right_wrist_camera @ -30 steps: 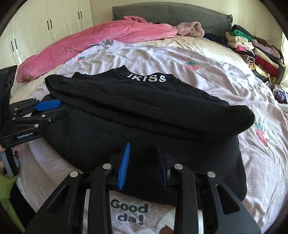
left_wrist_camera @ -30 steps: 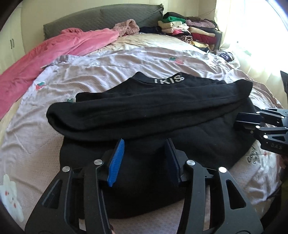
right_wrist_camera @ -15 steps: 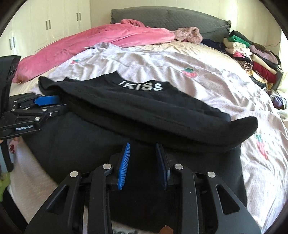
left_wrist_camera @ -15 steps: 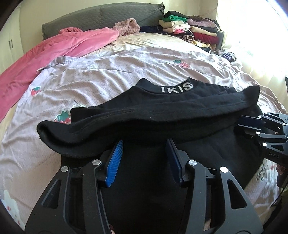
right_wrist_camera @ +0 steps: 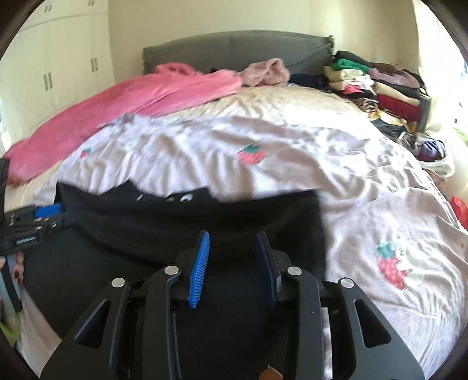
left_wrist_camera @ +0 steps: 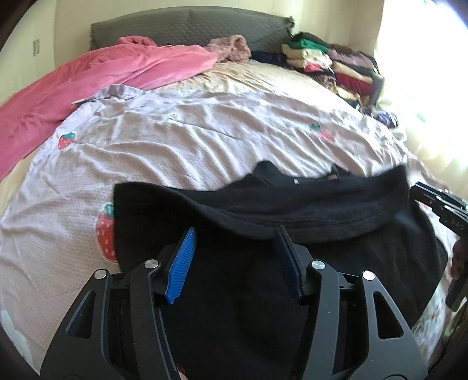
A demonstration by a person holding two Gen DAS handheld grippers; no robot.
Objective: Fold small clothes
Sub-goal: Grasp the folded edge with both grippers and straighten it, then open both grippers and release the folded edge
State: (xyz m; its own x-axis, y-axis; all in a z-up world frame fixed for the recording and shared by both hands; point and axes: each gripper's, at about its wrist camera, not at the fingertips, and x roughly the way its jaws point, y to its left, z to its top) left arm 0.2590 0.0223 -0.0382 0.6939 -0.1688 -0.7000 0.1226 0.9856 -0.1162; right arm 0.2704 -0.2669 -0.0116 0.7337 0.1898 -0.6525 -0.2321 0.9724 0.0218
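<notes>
A black sweater (left_wrist_camera: 321,210) lies on the lilac strawberry-print sheet (left_wrist_camera: 204,137), its sleeves folded across it as a thick band. That band hides most of the white collar lettering (right_wrist_camera: 184,198). My left gripper (left_wrist_camera: 236,231) hovers over the sweater's lower left part with its fingertips at the band. Its jaws are opening; black cloth lies under the gap and the blue pads (left_wrist_camera: 182,263) stay bare. My right gripper (right_wrist_camera: 233,233) is over the lower right part, jaws also opening, with its pads free of cloth. Each gripper shows at the edge of the other's view (left_wrist_camera: 441,204) (right_wrist_camera: 32,222).
A pink blanket (left_wrist_camera: 102,76) runs along the bed's left side up to the grey headboard (left_wrist_camera: 190,23). A stack of folded clothes (left_wrist_camera: 330,64) sits at the far right corner. White wardrobe doors (right_wrist_camera: 58,58) stand to the left. A hand (right_wrist_camera: 17,269) grips the left tool.
Both grippers have moved forward over the sweater toward the sleeve band, and their jaws have widened a little. The collar lettering, plain before, is now mostly hidden behind the band.
</notes>
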